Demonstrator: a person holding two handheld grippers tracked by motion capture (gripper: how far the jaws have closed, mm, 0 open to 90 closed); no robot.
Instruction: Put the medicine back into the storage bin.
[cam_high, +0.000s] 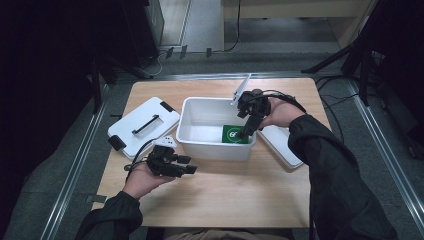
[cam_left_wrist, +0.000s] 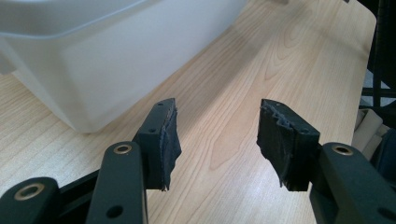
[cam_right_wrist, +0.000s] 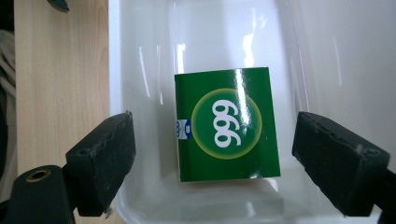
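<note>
Judged about halfway: reach into the tub made, box not yet gripped, lift and removal left to do.

Far left on the counter (cam_high: 210, 200), of pale wood grain, lay a flat white lid (cam_high: 143, 125) with a dark handle and black clips. Nearer the person, the left tool (cam_high: 187, 171) rested idle over the bare wood, spread apart and pinching nothing, just beside the tub's outer wall. Seen in the left gripper view as the same left tool (cam_left_wrist: 217, 140), with rough, frayed black pads (cam_left_wrist: 169, 142).

At the middle stood a white plastic tub (cam_high: 192, 107), smooth, glossy, round-cornered, slightly see-through. Inside, flat on the floor near the right-hand end, lay a green box (cam_high: 235, 134): thin card, square-edged, shiny, printed with a yellow-ringed circle and white "999".

Over it hung the right tool (cam_high: 245, 133), tilted down into the tub. In the right gripper view, right tool (cam_right_wrist: 212, 149) spread wide, straddling the green box (cam_right_wrist: 226, 126), pads apart from both edges. Just right of the tub, touching or nearly so, sat another white tray (cam_high: 282, 150).
</note>
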